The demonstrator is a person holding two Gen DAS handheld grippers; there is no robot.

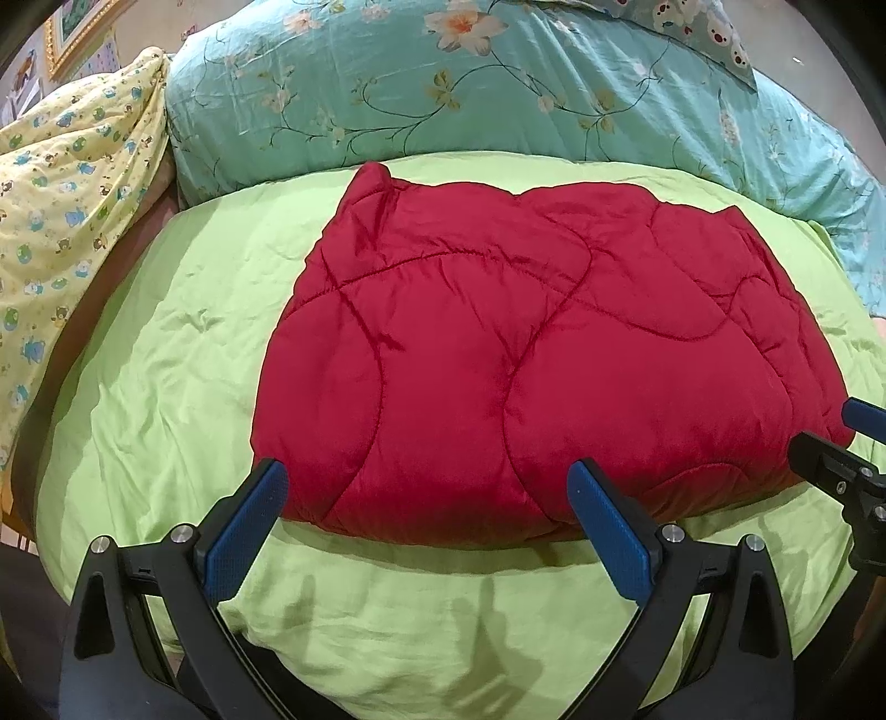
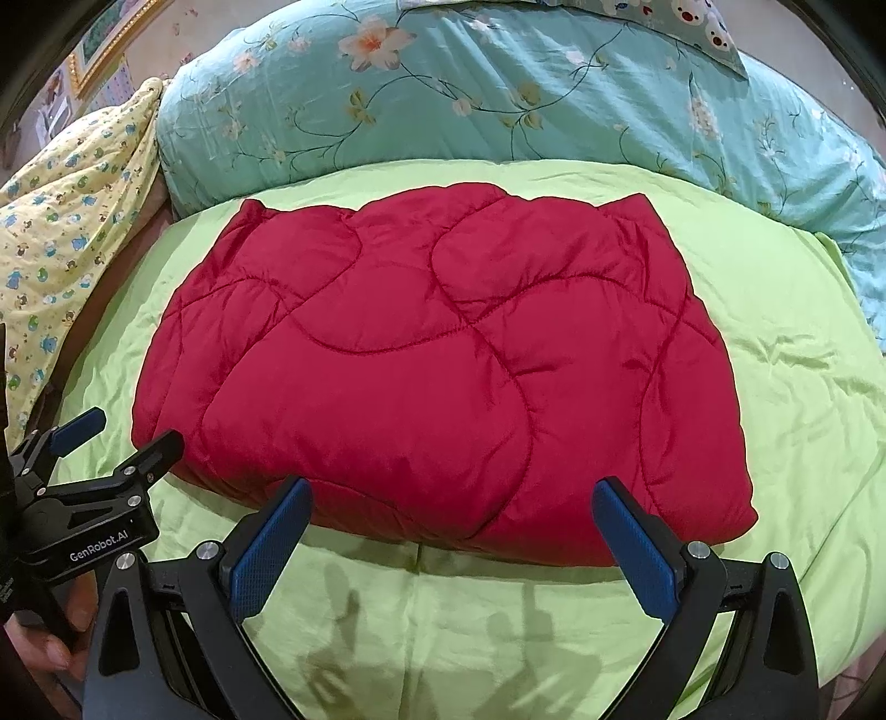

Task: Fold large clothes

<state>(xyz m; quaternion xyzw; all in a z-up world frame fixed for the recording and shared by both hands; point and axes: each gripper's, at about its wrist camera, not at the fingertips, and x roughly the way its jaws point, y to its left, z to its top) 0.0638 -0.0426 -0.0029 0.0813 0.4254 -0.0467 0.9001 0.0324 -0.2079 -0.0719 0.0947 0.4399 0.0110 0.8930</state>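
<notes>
A red quilted jacket (image 1: 531, 354) lies folded into a thick, roughly rectangular bundle in the middle of a bed covered by a lime-green sheet (image 1: 166, 343), its near edge toward the bed's front edge. Curved stitch lines cross the glossy, puffy fabric, and the far corners rise in small peaks. In the right wrist view the same bundle (image 2: 443, 365) sits slightly left of centre, its right near corner rounded and plump.

The left gripper (image 1: 426, 520) hovers just before the bundle's near edge, its fingers spread wide, blue textured pads (image 1: 243, 526) facing inward, pinching nothing. The right gripper (image 2: 454, 531) stands likewise spread wide and empty at the near edge, with one fingertip overlapping the red fabric in view; whether it touches cannot be told. Each gripper shows at the other camera's side: the right one (image 1: 847, 459) near the bundle's right near corner, the left one (image 2: 105, 443) beside its left near corner, a hand (image 2: 50, 642) below it.

The sheet is creased, with gripper shadows along the front. Beyond the far edge lies a teal floral duvet (image 1: 443, 83); at the left edge, a yellow cloth with small animal prints (image 1: 66, 183). A gold picture frame (image 1: 72, 33) shows at the far left.
</notes>
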